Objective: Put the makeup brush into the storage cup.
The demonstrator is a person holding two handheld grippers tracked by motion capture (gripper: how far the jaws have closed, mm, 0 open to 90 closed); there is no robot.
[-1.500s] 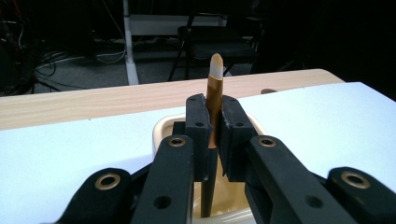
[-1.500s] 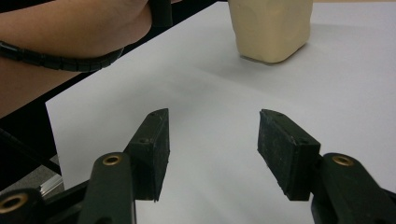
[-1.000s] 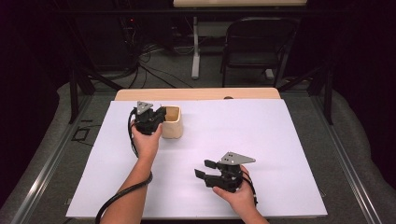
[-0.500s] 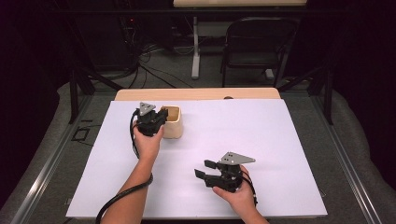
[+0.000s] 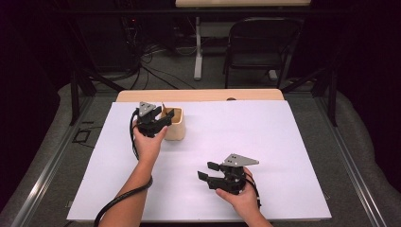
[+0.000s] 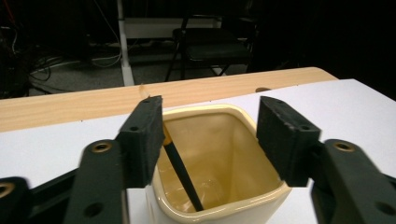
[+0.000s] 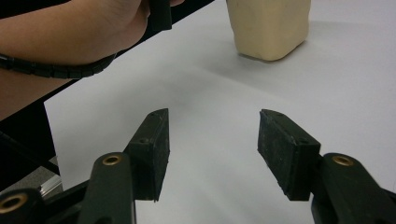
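Pencil released into the cream cup

Left gripper point(image 6: 210, 140) stands just above the cream cup point(image 6: 224, 154), and I see its jaws have just been opening; they now stand wide, one pad at each side of the cup's rim. A black pencil point(image 6: 183, 175) leans inside the cup, its upper end touching or nearly touching the inner face of the left-hand pad, its tip down at the cup's floor. I cannot tell whether that pad still bears on it.

My right gripper point(image 7: 212, 149) hovers over the bare white table cover point(image 7: 210, 93), jaws apart with nothing between them, the cup well ahead of them.

My worry: if I pull the left gripper away sideways, that pad could drag the pencil's top and tip the cup or flick the pencil out. Lifting straight up, clear of the rim, looks safer to me.
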